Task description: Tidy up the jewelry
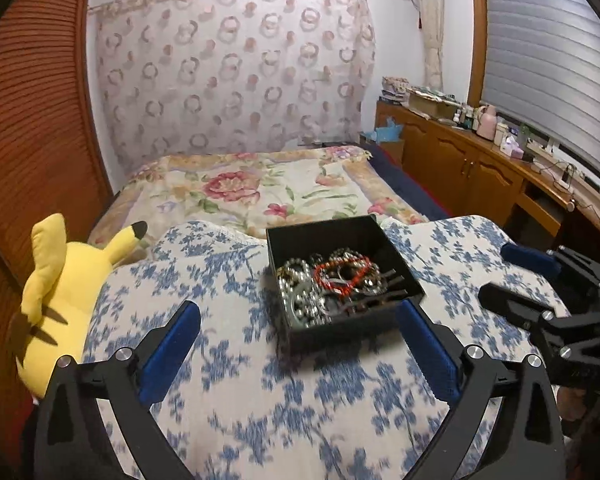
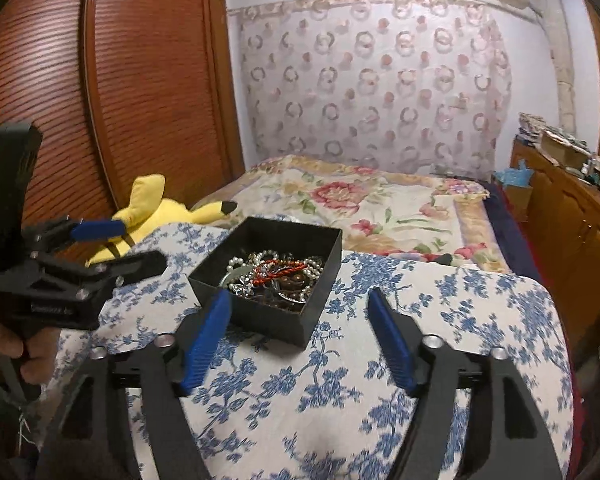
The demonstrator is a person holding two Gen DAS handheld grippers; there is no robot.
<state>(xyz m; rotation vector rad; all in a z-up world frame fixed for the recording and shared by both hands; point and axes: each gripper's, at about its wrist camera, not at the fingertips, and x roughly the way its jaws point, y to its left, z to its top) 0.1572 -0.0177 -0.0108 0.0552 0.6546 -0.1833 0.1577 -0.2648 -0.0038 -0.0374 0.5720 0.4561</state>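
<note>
Left gripper [image 1: 300, 340] spread wide, holding nothing, right gripper [image 2: 300, 336] likewise wide and empty, open black square box [image 1: 342, 276] of tangled bead and pearl jewelry [image 1: 332, 280] just ahead between both, on blue-floral white cloth [image 1: 227, 360], yellow plush toy [image 1: 59, 292] left.

Bedroom: floral bedspread [image 1: 259, 192], patterned curtain [image 1: 235, 68] behind, louvred wardrobe [image 2: 139, 80] left, wooden cabinets [image 1: 472, 168] right.

Blue-floral cloth surface [image 1: 227, 360] carries black box [image 1: 352, 322]; yellow plush [image 1: 59, 292] at edge.
</note>
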